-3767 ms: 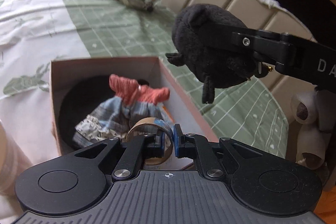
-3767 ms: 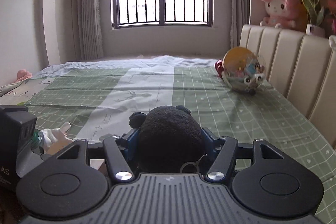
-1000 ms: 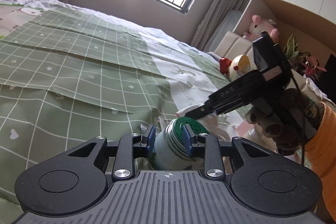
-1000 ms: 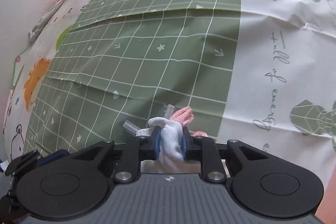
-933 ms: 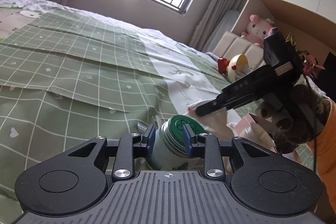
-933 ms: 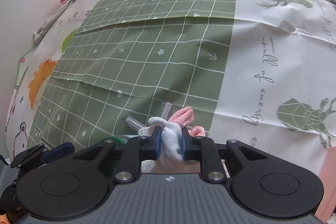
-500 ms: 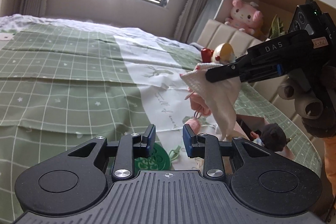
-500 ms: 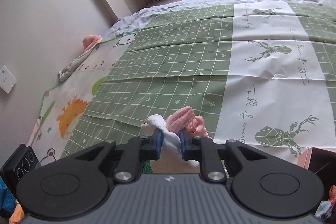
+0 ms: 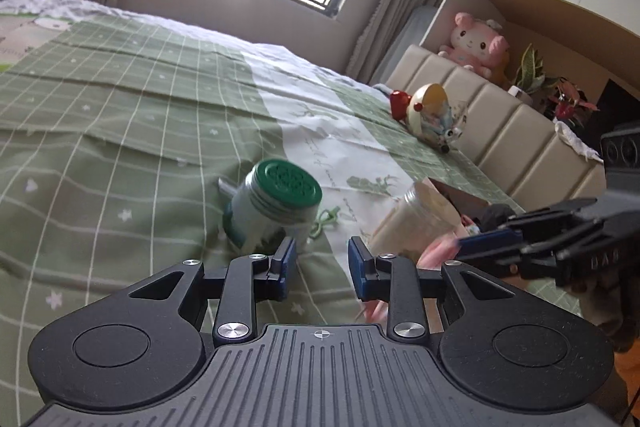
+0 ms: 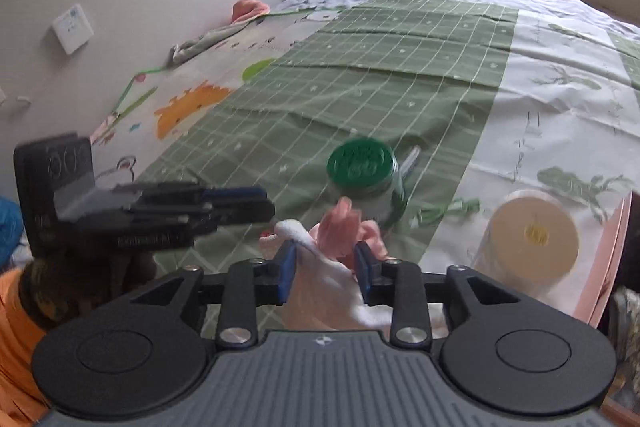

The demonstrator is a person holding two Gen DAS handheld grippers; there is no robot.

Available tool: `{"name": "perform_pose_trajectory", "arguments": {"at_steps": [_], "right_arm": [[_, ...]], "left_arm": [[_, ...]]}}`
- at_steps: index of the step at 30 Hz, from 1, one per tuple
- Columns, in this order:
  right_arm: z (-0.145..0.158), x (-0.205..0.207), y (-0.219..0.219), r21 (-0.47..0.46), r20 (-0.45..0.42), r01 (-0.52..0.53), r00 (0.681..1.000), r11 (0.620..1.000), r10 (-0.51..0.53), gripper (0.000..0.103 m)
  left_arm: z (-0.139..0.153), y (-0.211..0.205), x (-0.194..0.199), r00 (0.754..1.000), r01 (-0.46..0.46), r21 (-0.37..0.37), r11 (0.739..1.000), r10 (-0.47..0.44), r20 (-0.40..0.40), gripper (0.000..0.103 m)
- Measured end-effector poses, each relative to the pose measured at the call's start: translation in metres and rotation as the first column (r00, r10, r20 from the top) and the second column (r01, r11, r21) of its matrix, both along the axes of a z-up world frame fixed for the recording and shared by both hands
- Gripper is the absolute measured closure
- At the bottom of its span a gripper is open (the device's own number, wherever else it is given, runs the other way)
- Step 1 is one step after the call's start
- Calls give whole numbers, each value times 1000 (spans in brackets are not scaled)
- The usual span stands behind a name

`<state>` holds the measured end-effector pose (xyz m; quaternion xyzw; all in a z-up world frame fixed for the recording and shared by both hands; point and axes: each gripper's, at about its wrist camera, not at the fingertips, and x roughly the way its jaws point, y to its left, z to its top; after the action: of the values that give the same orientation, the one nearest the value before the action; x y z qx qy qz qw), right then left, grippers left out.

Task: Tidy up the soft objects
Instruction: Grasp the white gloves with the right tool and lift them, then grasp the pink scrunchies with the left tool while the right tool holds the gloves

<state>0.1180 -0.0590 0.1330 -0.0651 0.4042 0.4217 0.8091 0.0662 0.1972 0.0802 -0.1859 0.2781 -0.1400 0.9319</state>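
Note:
A white and pink soft toy [image 10: 332, 259] lies between the spread pads of my right gripper [image 10: 325, 269], which is open; the toy is blurred, and whether the pads still touch it is unclear. My left gripper [image 9: 320, 265] is open and empty, just above the bed. A green-lidded jar [image 9: 276, 205] lies on its side beyond it and also shows in the right wrist view [image 10: 364, 173]. The right gripper [image 9: 520, 247] shows at the right of the left wrist view, over a pink blur [image 9: 436, 251]. The cardboard box [image 9: 460, 195] holds a dark plush [image 9: 494, 217].
A clear jar with a cream lid [image 10: 528, 239] stands by the pink box edge [image 10: 616, 259]. A round toy ball [image 9: 432, 115] lies near the padded headboard [image 9: 520, 147]. A pink plush [image 9: 476, 43] sits on the ledge. The green checked bedcover [image 9: 100, 131] spreads left.
My right gripper has opened around the white and pink toy and dropped low beside the box. My left gripper let go of the green-lidded jar earlier and has drawn back from it.

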Motion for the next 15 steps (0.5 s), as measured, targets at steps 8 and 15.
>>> {"name": "perform_pose_trajectory", "arguments": {"at_steps": [8, 15], "right_arm": [[-49, -41, -77, -41, 12, 238, 971, 970, -238, 45], [-94, -61, -123, -91, 169, 468, 877, 879, -450, 45]], "left_arm": [[-21, -38, -16, 994, 97, 1, 995, -97, -57, 72], [-48, -106, -18, 974, 202, 175, 964, -178, -140, 71]]}}
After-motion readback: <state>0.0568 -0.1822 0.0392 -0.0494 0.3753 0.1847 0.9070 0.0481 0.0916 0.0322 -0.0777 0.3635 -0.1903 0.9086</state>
